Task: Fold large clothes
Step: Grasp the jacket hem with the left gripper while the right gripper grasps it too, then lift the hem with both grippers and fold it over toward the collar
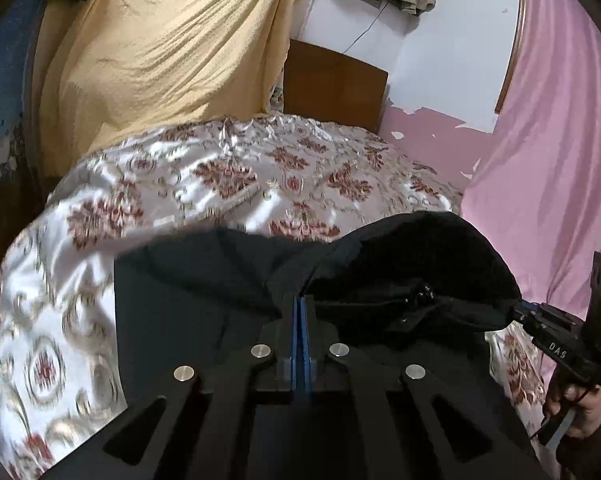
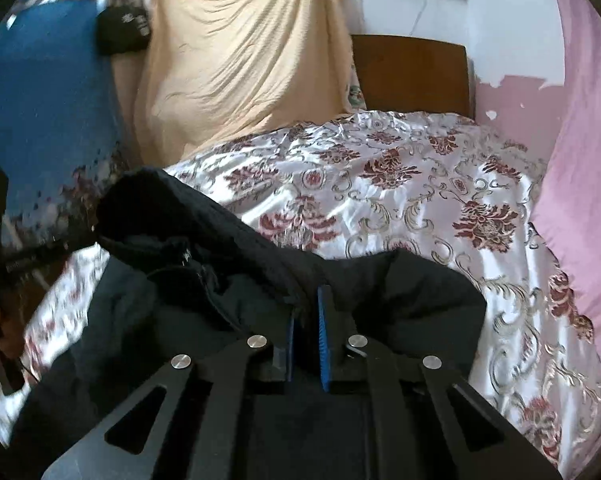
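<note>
A large black jacket with a zip is held up over the bed, stretched between both grippers. In the left wrist view my left gripper is shut, its blue pads pressed together on a fold of the jacket. The right gripper shows at the right, clamped on the jacket's far edge, with a hand on its handle. In the right wrist view my right gripper is shut on the jacket, fabric between its blue pads. The left gripper grips the other end at the left.
A shiny floral bedspread covers the bed beneath and beyond the jacket. A brown headboard stands at the far end. A yellow sheet hangs behind, pink cloth on the right, blue cloth on the left.
</note>
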### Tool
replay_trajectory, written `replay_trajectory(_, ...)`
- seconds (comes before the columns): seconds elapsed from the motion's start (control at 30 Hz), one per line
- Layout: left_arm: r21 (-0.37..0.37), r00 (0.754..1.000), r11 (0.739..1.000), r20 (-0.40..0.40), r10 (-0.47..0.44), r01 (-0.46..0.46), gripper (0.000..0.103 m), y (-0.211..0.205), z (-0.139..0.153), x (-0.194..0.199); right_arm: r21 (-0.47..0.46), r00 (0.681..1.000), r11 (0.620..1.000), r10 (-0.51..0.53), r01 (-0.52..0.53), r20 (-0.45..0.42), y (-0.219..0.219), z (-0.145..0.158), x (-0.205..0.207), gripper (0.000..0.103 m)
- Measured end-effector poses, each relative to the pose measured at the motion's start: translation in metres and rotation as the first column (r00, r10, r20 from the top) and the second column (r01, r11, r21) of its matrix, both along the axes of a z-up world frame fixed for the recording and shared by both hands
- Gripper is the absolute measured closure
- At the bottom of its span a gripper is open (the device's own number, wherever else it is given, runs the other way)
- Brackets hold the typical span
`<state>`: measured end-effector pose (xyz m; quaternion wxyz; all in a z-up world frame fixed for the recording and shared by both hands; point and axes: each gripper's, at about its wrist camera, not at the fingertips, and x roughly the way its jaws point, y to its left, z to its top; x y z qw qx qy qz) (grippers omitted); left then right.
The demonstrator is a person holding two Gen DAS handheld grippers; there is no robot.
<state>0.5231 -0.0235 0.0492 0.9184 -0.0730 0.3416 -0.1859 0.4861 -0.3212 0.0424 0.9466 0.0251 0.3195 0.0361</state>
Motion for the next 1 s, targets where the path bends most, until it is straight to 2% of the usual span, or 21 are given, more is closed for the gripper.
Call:
replay_trajectory(0.2, -0.005, 0.995, 1.0, -0.099, 0.03, -0.031, 0.101, 0.005, -0.045, 0.006, -0.107, 0.999, 0.994, -0.005, 0.001, -0.043, 0.005, -0.04, -0.013, 0.096)
replay_trajectory(0.4, 0.05, 0.985, 0.997, -0.165, 0.06, -0.052, 0.101, -0.003, -0.093, 0.035, -0.148, 0.994, 0.989, -0.042, 0.027, -0.099, 0.002, -0.082, 0.008, 0.097)
replay_trajectory(0.5, 0.061, 0.982, 0.997, -0.18, 0.059, -0.049, 0.101, -0.008, -0.108, 0.04, -0.171, 0.993, 0.985, -0.047, 0.028, -0.109, 0.004, -0.099, 0.016, 0.097)
replay_trajectory(0.7, 0.014, 0.98, 1.0, -0.2, 0.022, -0.02, 0.1, 0.002, -0.095, 0.039, -0.163, 0.996, 0.986, -0.041, 0.028, -0.075, 0.007, -0.094, 0.012, 0.095)
replay_trajectory(0.77, 0.029, 0.975, 0.999, -0.223, 0.02, -0.014, 0.1, 0.006, -0.085, 0.038, -0.13, 0.998, 0.991, -0.024, 0.015, -0.062, 0.004, -0.085, 0.01, 0.093)
replay_trajectory(0.83, 0.042, 0.979, 0.999, -0.205, 0.013, -0.005, 0.1, 0.013, -0.074, 0.034, -0.087, 0.998, 0.996, 0.003, -0.008, -0.058, -0.002, -0.07, 0.006, 0.091)
replay_trajectory(0.87, 0.042, 0.984, 0.999, -0.179, 0.001, 0.006, 0.1, 0.017, -0.066, 0.032, -0.078, 0.998, 0.997, 0.024, -0.028, -0.055, -0.005, -0.062, 0.004, 0.086)
replay_trajectory(0.9, 0.048, 0.989, 0.999, -0.145, -0.01, 0.017, 0.1, 0.021, -0.058, 0.03, -0.078, 0.998, 0.996, 0.036, -0.04, -0.05, -0.007, -0.055, 0.002, 0.075)
replay_trajectory(0.97, 0.076, 0.999, 0.997, -0.039, -0.023, 0.026, 0.087, 0.024, -0.036, 0.032, -0.059, 0.997, 0.996, 0.07, -0.071, -0.022, -0.018, -0.034, 0.0, 0.063)
replay_trajectory(1.0, 0.097, 1.0, 0.995, 0.011, -0.011, 0.01, 0.065, 0.02, -0.023, 0.041, -0.043, 0.997, 0.996, 0.074, -0.074, -0.009, -0.022, -0.026, 0.003, 0.062)
